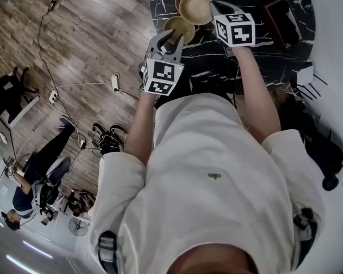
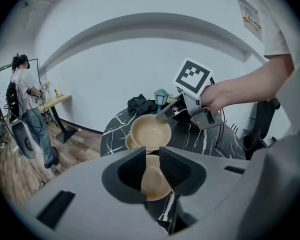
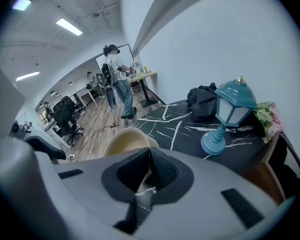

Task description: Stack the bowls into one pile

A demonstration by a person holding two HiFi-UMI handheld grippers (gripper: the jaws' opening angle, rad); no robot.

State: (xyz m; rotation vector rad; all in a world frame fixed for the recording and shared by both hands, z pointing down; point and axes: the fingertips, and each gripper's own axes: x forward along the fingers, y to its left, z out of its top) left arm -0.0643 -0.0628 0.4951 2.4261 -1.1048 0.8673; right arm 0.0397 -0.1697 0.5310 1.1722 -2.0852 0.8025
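**Round black table with white marble veining** (image 1: 263, 56): carries all three bowls. The far one sits near the rim, so I judge that a shove on landing could push it towards the edge.

**Teal lantern-shaped lamp** (image 3: 229, 116): stands well apart from the bowls and is no likely obstacle.

**Held bowl, tan, round and smooth** (image 2: 151, 130): my right gripper (image 3: 149, 165) is clamped on its thin rim. It overlaps the far tan bowl (image 2: 130, 144); I cannot tell whether the two touch. A one-sided pinch may let the bowl tilt or slip, so it could land skewed across the lower rim instead of nesting.

**Near tan bowl** (image 1: 182, 24): rests on the table below my left gripper (image 2: 152, 172), whose jaws stand apart and grasp nothing. The two grippers work close together and could knock over this bowl.

**Contents:** all three bowls look empty
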